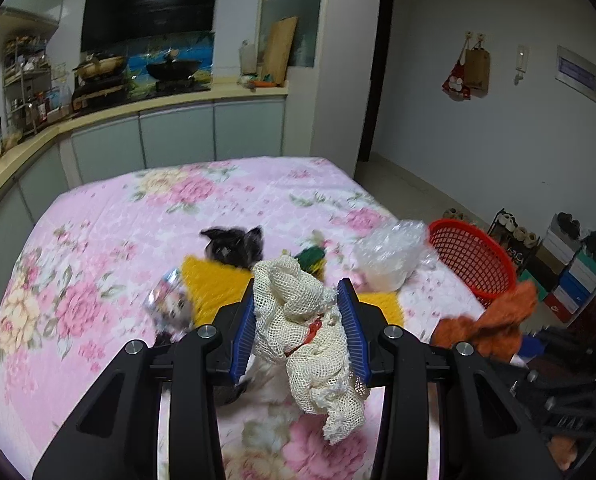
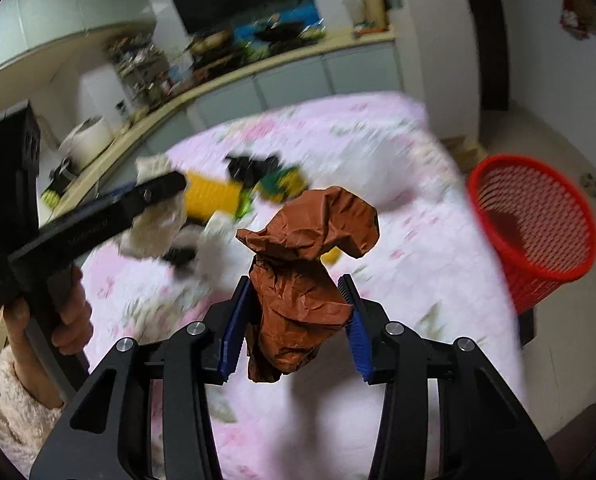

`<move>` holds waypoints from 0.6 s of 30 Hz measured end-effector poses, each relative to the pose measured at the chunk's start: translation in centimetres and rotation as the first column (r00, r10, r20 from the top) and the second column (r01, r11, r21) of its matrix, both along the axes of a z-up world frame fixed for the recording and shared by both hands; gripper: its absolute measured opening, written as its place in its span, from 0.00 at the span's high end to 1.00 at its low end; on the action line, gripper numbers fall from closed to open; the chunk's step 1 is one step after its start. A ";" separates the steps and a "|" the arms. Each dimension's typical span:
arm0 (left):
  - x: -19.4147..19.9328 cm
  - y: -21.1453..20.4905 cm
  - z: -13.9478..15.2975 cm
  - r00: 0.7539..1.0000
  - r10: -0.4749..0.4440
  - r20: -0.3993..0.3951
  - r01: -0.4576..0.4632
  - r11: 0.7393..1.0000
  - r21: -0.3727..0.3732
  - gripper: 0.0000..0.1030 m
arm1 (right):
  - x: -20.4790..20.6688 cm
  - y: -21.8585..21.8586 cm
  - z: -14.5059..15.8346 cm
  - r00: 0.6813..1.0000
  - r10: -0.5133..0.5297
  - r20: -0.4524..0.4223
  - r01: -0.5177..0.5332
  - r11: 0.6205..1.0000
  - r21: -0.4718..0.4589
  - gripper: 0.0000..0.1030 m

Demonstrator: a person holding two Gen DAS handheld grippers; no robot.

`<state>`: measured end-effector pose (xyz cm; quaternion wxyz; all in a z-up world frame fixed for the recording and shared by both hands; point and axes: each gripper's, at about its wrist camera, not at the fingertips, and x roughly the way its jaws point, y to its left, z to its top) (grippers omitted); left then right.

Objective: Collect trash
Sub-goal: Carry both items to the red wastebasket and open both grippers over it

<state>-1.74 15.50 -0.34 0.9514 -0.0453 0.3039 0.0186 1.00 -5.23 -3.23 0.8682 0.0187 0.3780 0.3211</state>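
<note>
My left gripper [image 1: 300,292] is shut on a cream mesh net [image 1: 310,336] and holds it above the pink floral table [image 1: 97,248]. My right gripper [image 2: 295,288] is shut on a crumpled brown paper [image 2: 310,268], lifted above the table [image 2: 438,240]; it shows as a blurred brown lump in the left wrist view [image 1: 494,320]. A red mesh basket [image 2: 534,224] stands off the table's right edge, also in the left wrist view [image 1: 474,260]. The left gripper with the net shows at left in the right wrist view [image 2: 153,196].
On the table lie a yellow net [image 1: 217,280], a black crumpled piece [image 1: 237,246], a green item [image 1: 310,258], a clear plastic bag [image 1: 390,256] and a printed wrapper [image 1: 169,300]. A kitchen counter [image 1: 137,104] runs behind. Shoe boxes [image 1: 562,272] stand on the floor at right.
</note>
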 end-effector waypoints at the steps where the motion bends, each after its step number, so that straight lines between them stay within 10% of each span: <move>1: 0.4 -0.4 0.3 1.000 -0.008 0.008 0.008 1.000 0.005 0.63 | 0.3 -0.4 0.4 1.000 -0.018 0.015 0.018 1.000 0.000 0.58; 18: 10.9 -7.4 3.8 0.983 -0.177 0.053 0.177 0.984 0.009 0.63 | 8.0 -8.1 7.0 0.899 -0.389 0.200 0.379 0.921 0.086 0.58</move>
